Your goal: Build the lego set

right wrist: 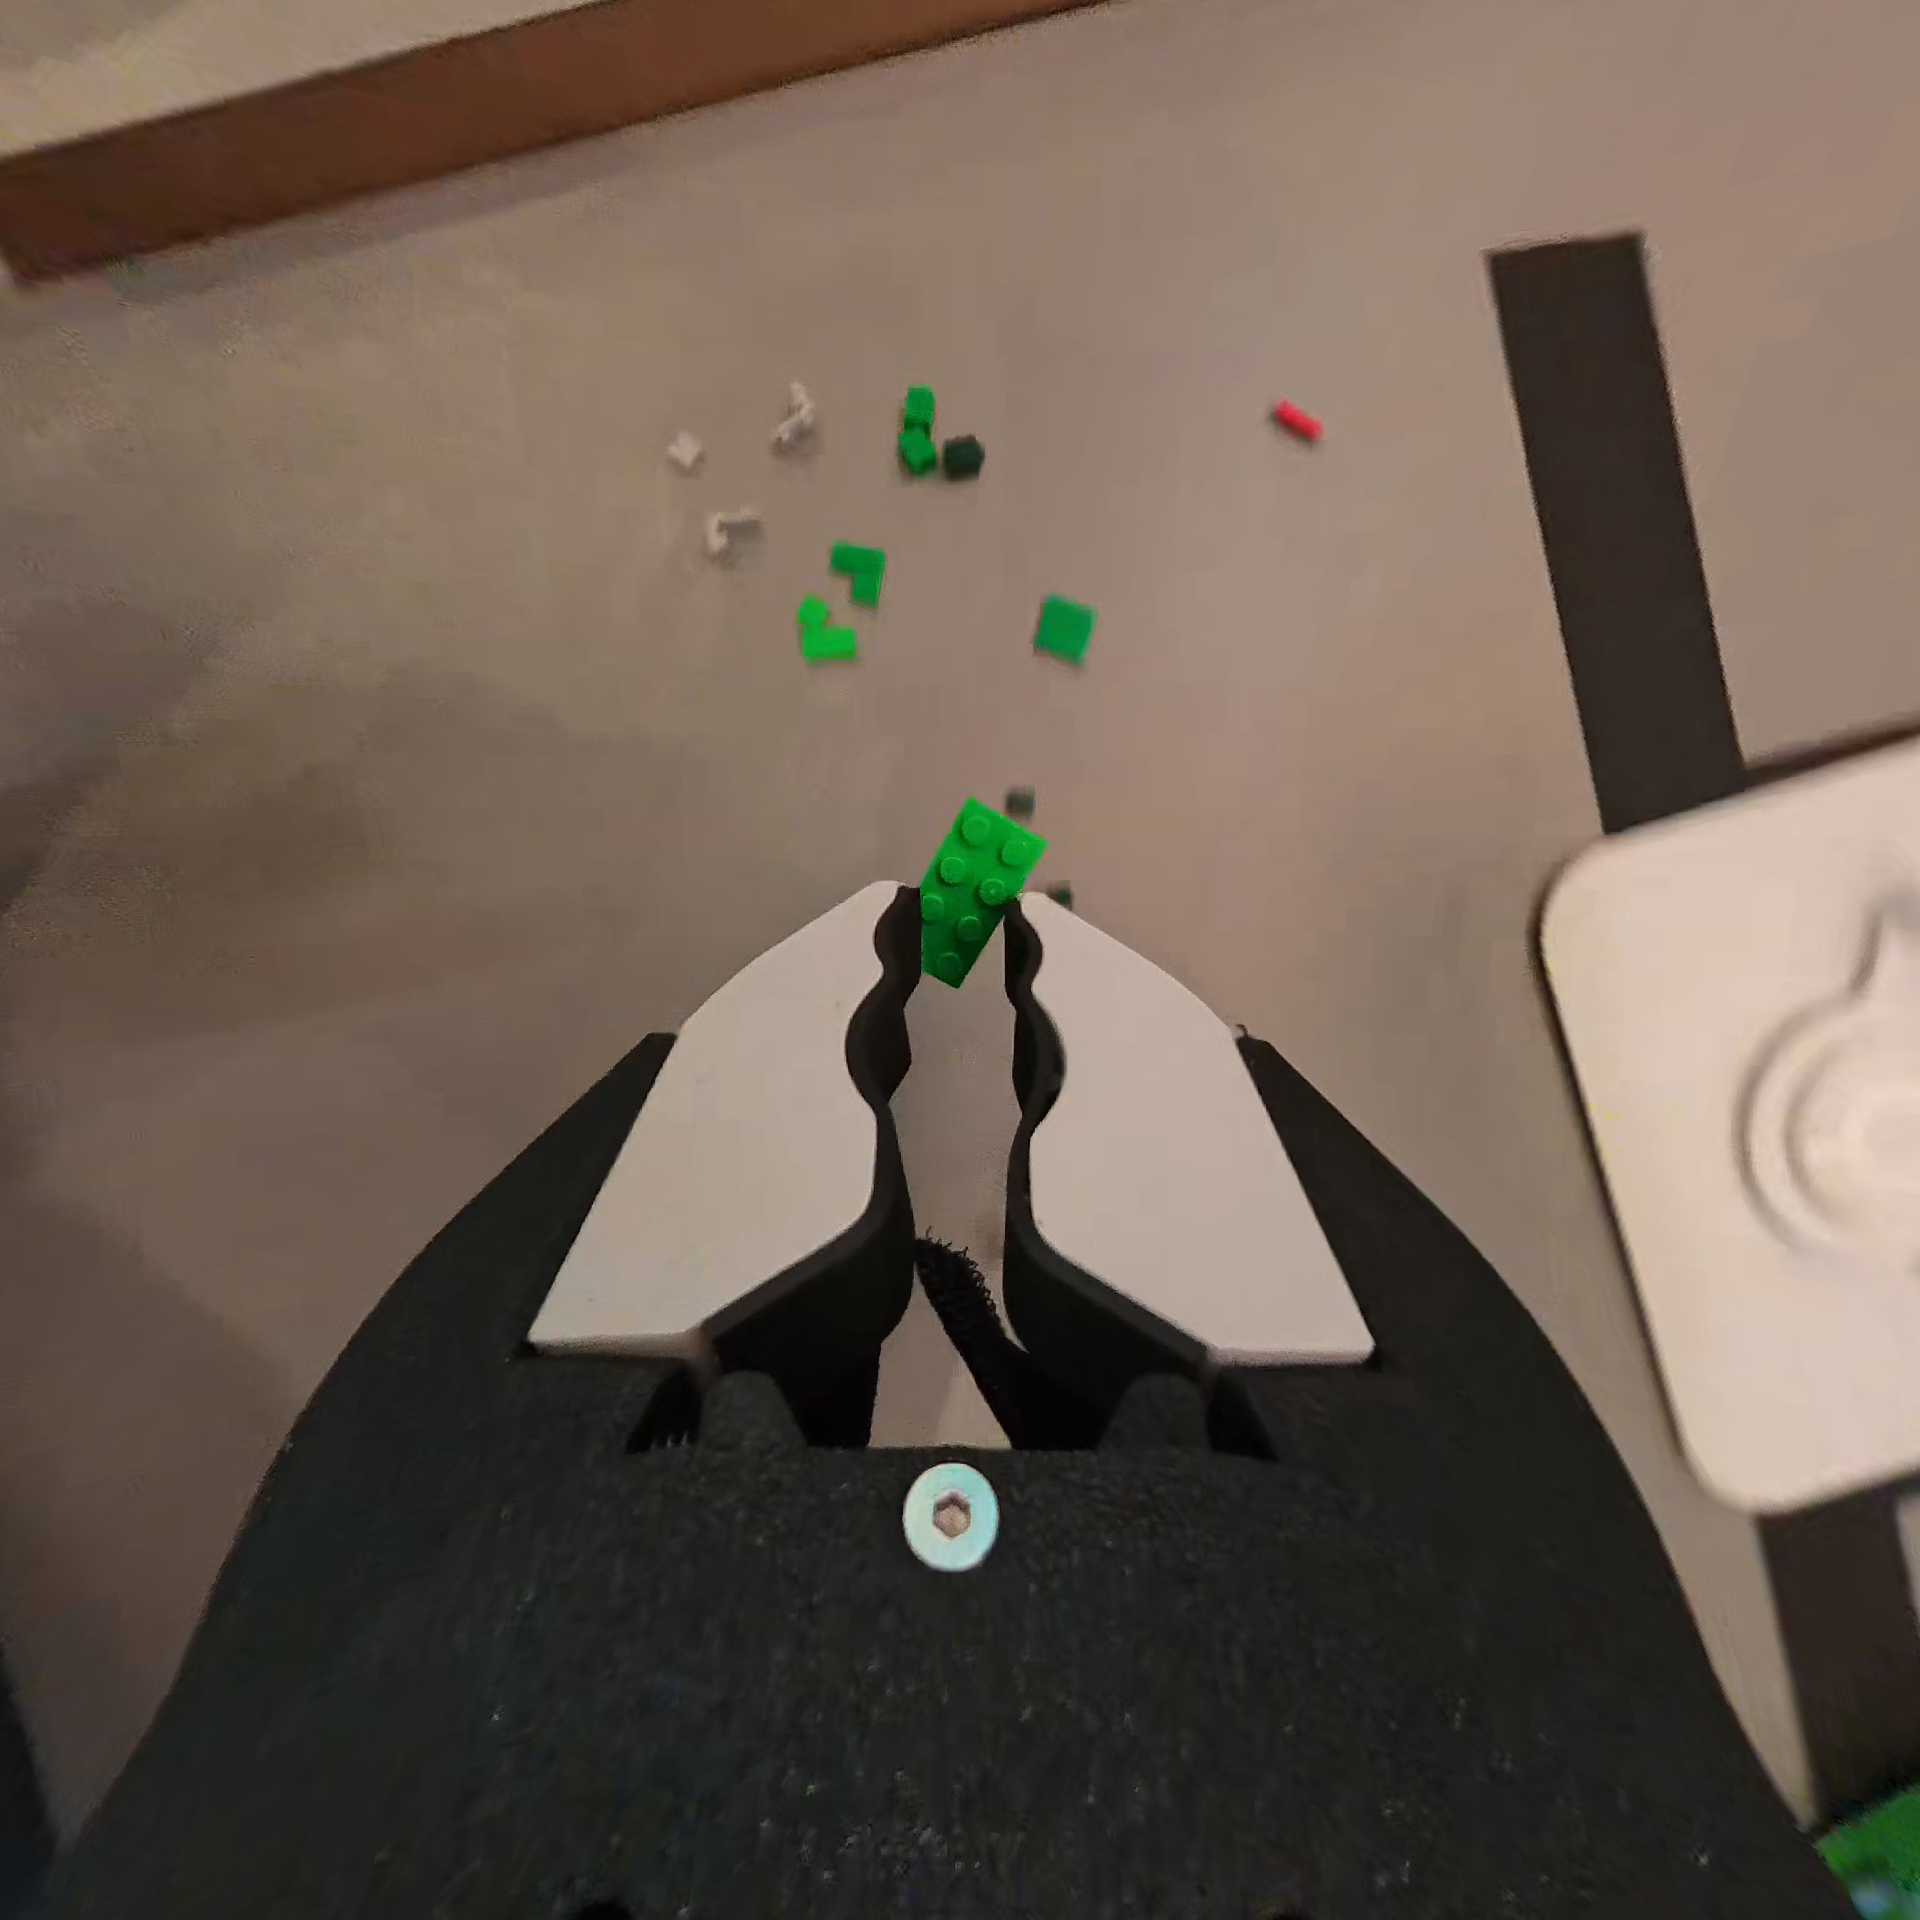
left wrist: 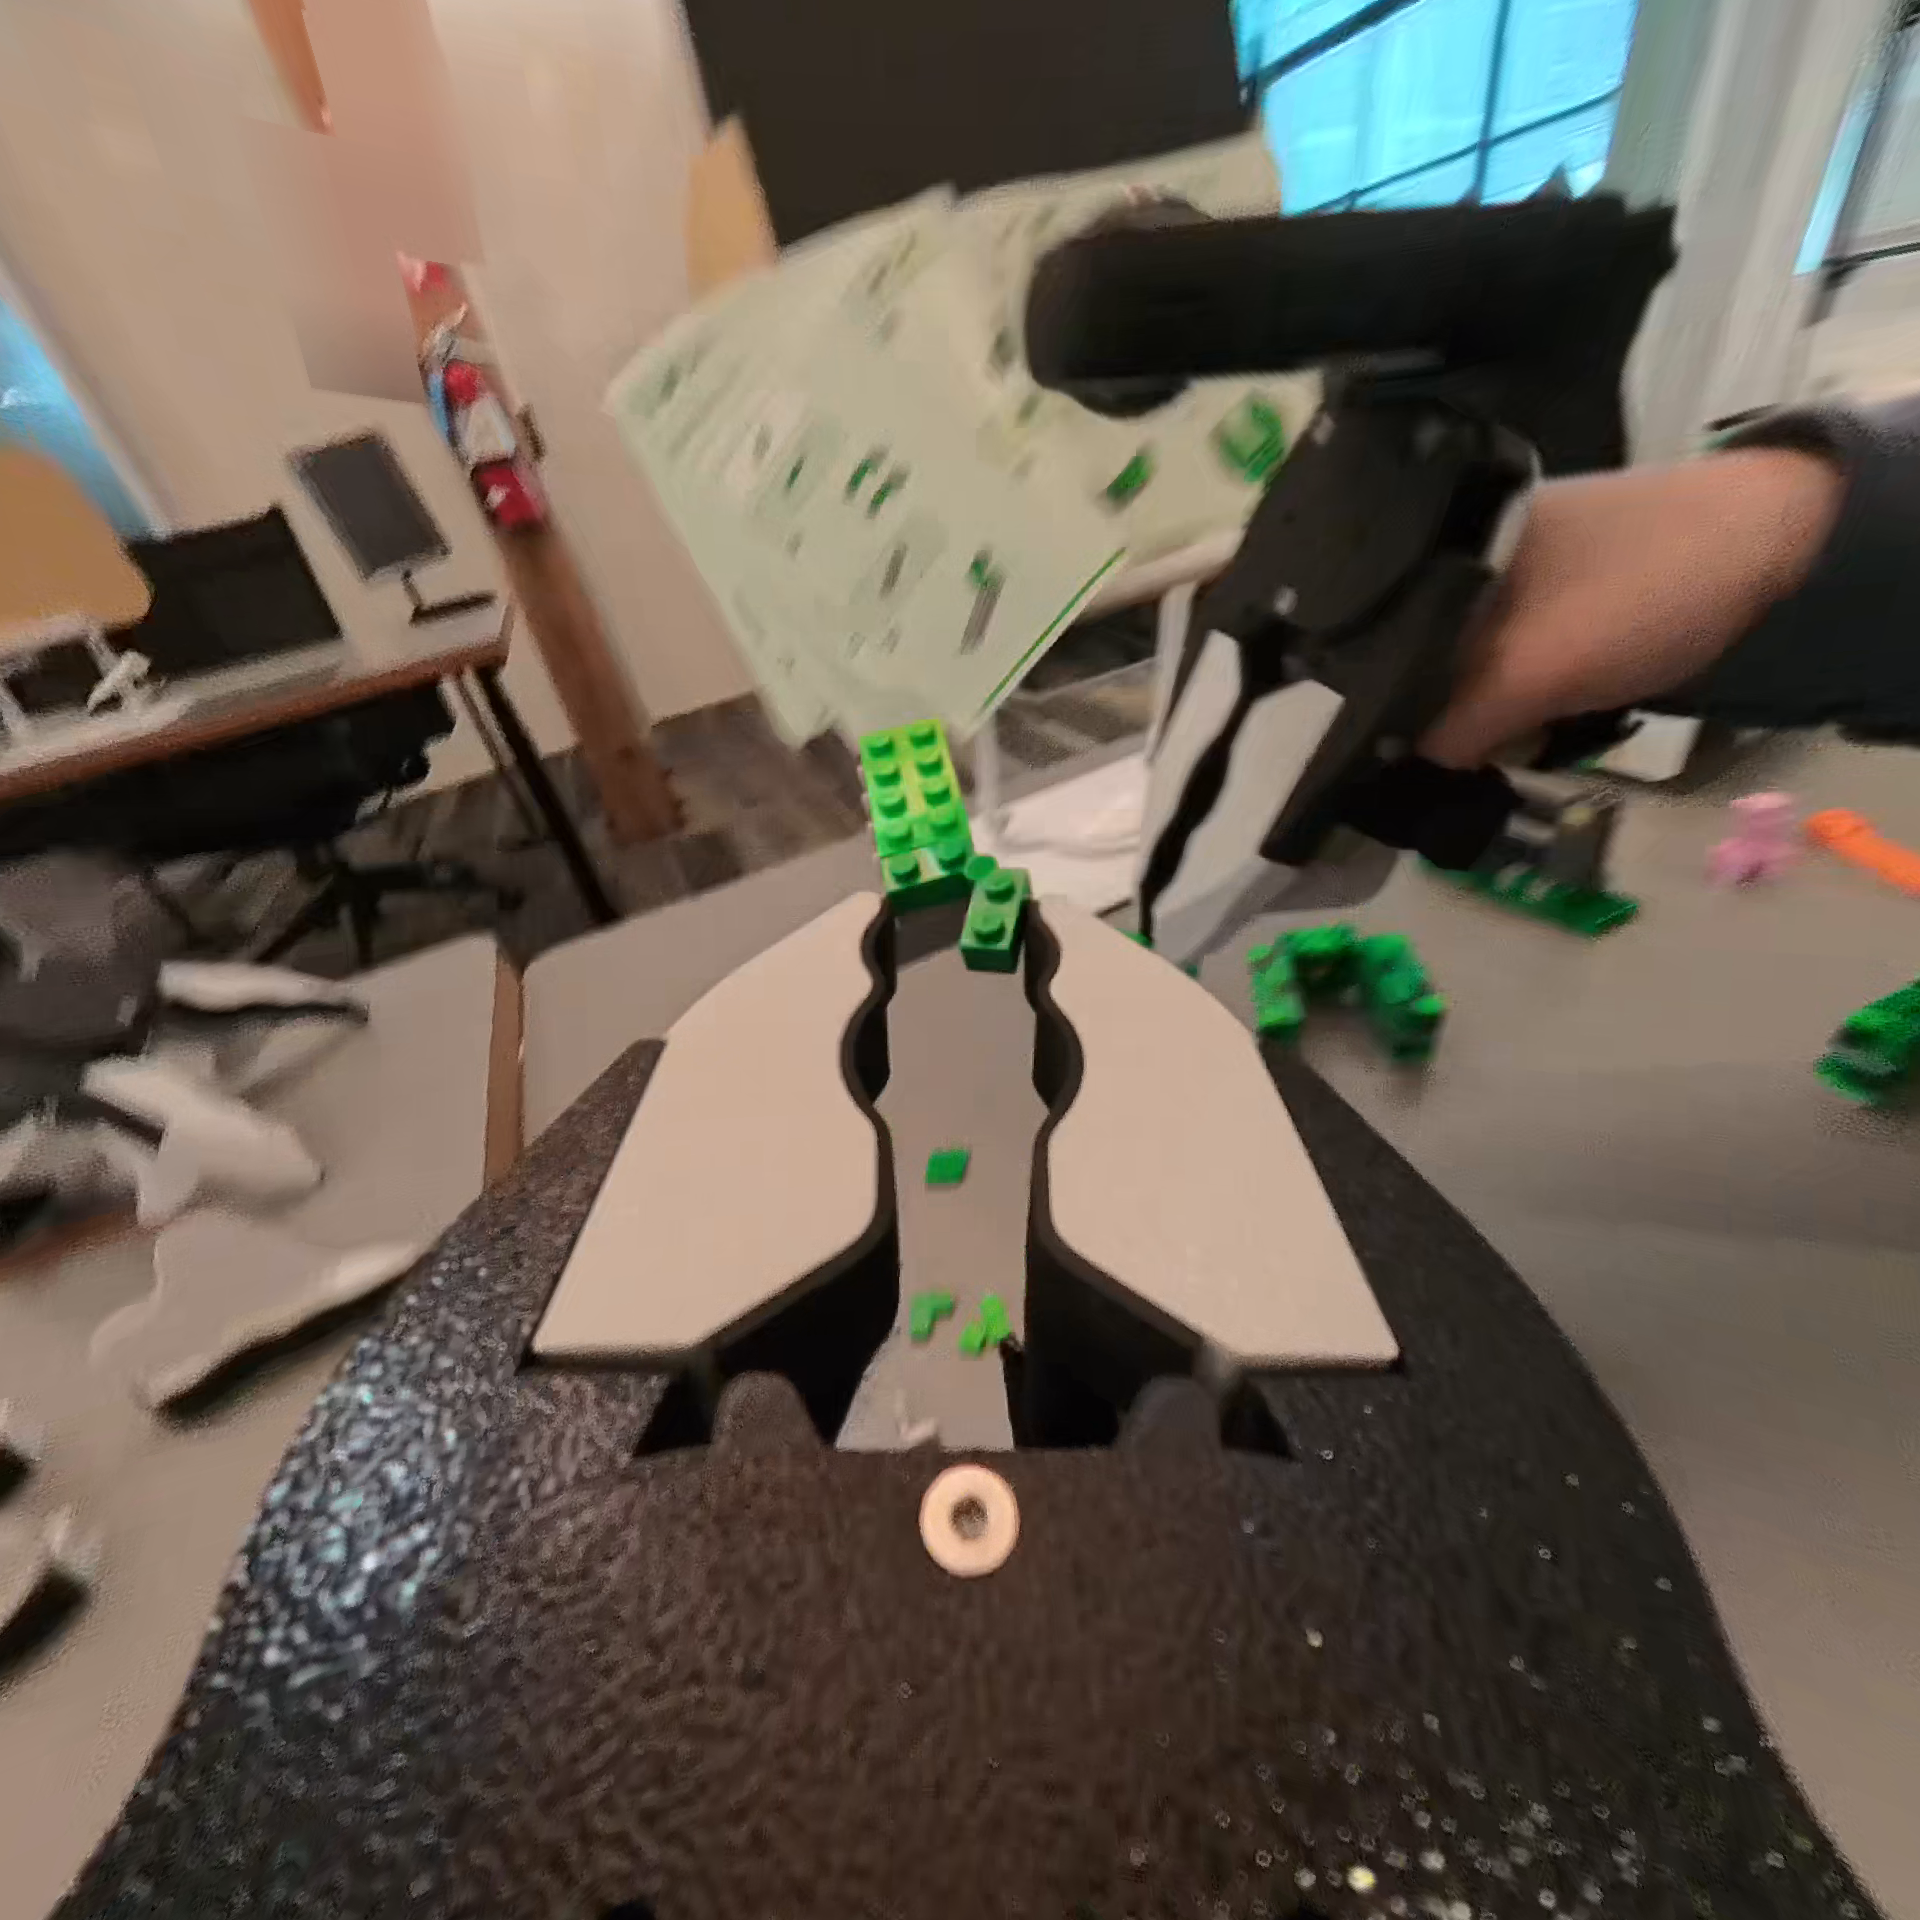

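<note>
Grippers (left wrist: 954,914) (right wrist: 958,909) each pinching green bricks (left wrist: 940,847) (right wrist: 971,894), loose pieces (right wrist: 847,603) scattered on table (right wrist: 416,727) beyond.

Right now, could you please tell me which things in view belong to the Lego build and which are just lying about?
Job:
- left gripper holding green brick assembly
- right gripper holding green plate
- loose green pieces
- instruction sheet

Lying about:
- fire extinguisher
- laptop
- white tray
</note>
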